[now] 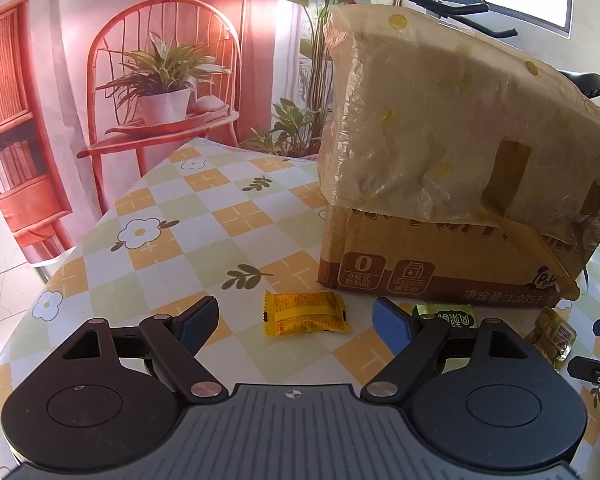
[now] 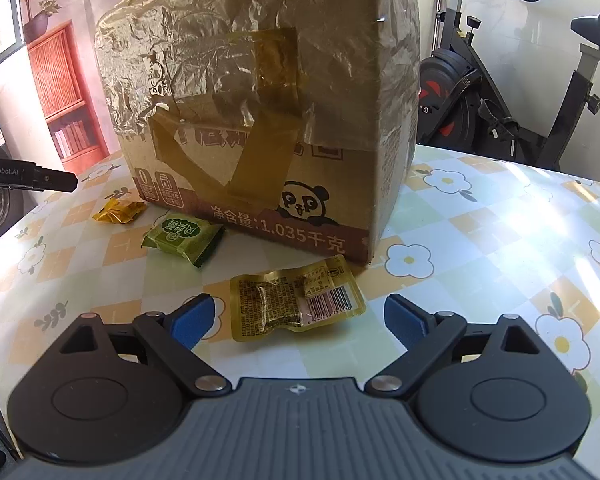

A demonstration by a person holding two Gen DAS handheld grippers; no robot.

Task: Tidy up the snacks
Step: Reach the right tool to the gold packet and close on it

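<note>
A yellow snack packet (image 1: 305, 313) lies flat on the checked tablecloth, just ahead of my open left gripper (image 1: 296, 316) and between its blue-padded fingers, untouched. A green snack packet (image 1: 448, 314) shows behind the right finger; it is also in the right wrist view (image 2: 182, 238). A gold foil pouch with a barcode (image 2: 296, 304) lies between the fingers of my open right gripper (image 2: 300, 316), with neither pad on it. The same pouch sits at the left wrist view's right edge (image 1: 550, 336). The yellow packet appears far left (image 2: 119, 211).
A big cardboard box (image 2: 260, 120) wrapped in plastic film and tape stands on the table (image 1: 172, 216) right behind the snacks. Behind it are an exercise bike (image 2: 500, 92) and a printed wall backdrop (image 1: 100, 80). The left gripper's body (image 2: 28, 176) pokes in from the left.
</note>
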